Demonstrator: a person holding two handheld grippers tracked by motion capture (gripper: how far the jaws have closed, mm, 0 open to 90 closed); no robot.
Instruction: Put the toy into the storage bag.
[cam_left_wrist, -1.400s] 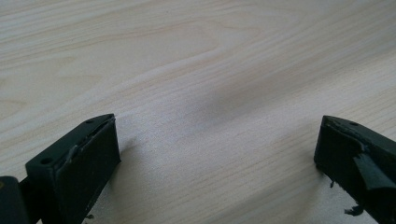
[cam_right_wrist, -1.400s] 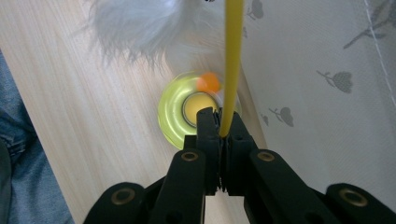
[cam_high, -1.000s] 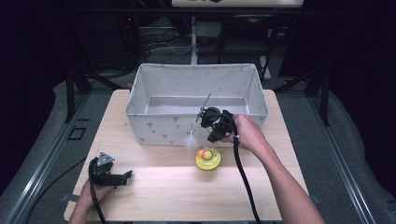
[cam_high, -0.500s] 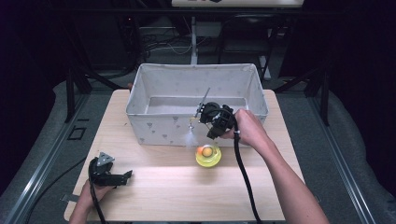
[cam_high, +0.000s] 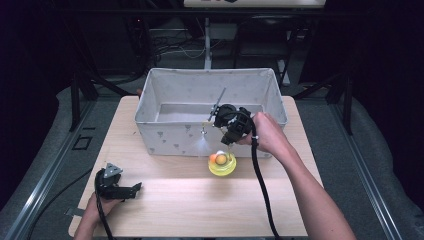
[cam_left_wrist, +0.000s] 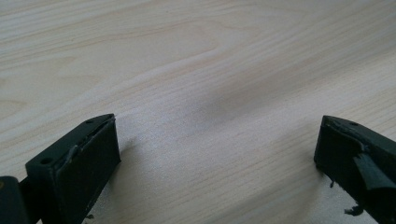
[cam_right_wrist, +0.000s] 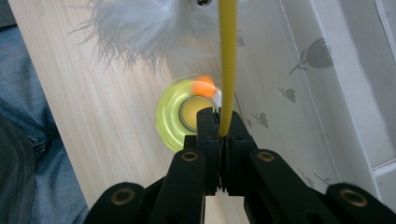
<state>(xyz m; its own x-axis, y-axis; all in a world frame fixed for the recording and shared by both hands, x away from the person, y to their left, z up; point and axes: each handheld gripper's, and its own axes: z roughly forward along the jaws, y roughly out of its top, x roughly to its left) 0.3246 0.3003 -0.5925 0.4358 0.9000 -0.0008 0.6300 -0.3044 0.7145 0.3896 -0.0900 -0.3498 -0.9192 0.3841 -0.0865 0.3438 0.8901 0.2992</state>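
Note:
My right gripper hovers in front of the fabric bin's front wall, shut on a thin yellow rod. The rod leads away from the jaws toward a tuft of white feathers. Below the jaws is a yellow ring-shaped toy base with an orange ball on its rim. I cannot tell whether the base touches the table. My left gripper rests near the table's front left corner. Its jaws stand wide apart over bare wood in the left gripper view.
A grey fabric bin with a small printed pattern stands at the back of the wooden table. A thin rod sticks up over the bin beside the right gripper. The right gripper's cable trails toward the front edge.
The right gripper has risen a little with the rod, and the yellow base has shifted slightly toward the bin. The left gripper has stayed put.

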